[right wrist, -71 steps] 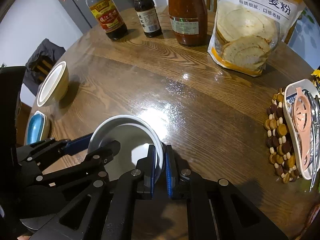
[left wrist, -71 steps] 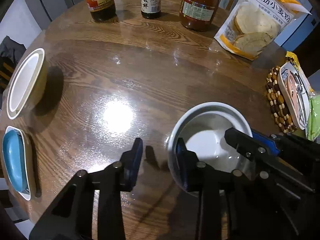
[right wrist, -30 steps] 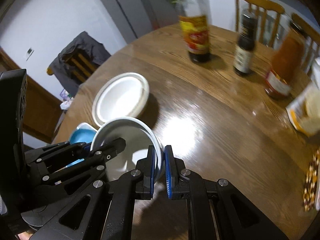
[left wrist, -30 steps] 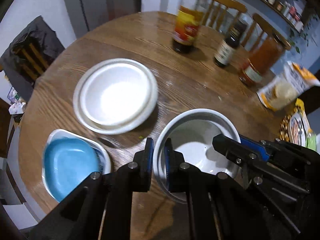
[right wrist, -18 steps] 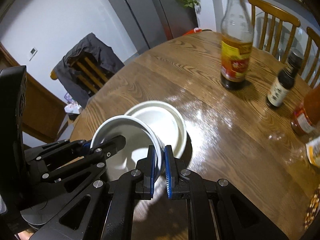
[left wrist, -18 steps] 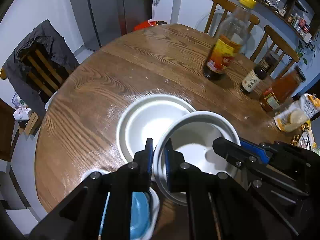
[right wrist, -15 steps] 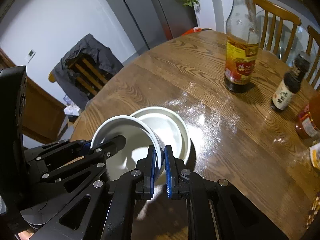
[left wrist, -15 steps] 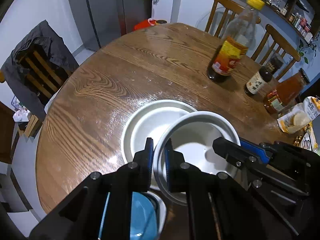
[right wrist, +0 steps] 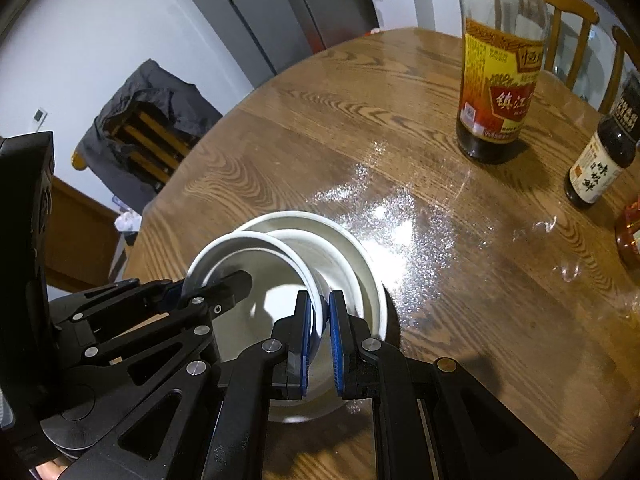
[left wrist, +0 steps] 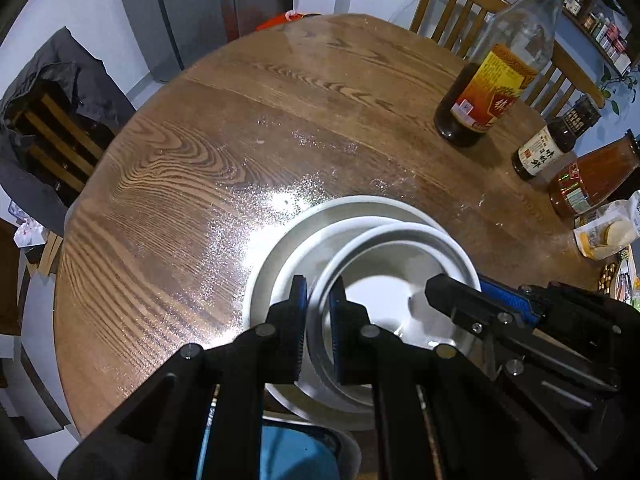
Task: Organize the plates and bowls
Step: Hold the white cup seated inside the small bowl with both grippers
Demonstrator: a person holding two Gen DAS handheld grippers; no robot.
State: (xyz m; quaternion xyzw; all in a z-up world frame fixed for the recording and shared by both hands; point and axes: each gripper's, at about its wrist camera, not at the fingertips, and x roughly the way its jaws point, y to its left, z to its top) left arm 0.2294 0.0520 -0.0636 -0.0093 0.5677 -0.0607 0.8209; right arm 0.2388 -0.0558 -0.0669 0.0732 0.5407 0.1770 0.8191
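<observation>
Both grippers hold one white bowl [left wrist: 384, 276] by its rim. My left gripper [left wrist: 318, 300] is shut on its left rim. My right gripper [right wrist: 319, 316] is shut on its right rim. The held bowl [right wrist: 248, 256] hangs tilted just over the stacked white bowls [left wrist: 280, 248] on the round wooden table [left wrist: 200, 168], partly inside the top one [right wrist: 340, 256]. A blue dish in a white dish [left wrist: 296, 456] shows at the bottom edge of the left wrist view, mostly hidden by my fingers.
A vinegar bottle [left wrist: 492, 92], a small dark sauce bottle [left wrist: 556, 140] and a red sauce jar [left wrist: 592, 180] stand at the far right. A flour bag [left wrist: 612, 236] lies at the right edge. A chair with a dark jacket [right wrist: 148, 128] stands left of the table.
Both grippers carried the held bowl left across the table from near the flour bag to above the stacked white bowls, then lowered it closer to them. The left gripper closed on the rim early on.
</observation>
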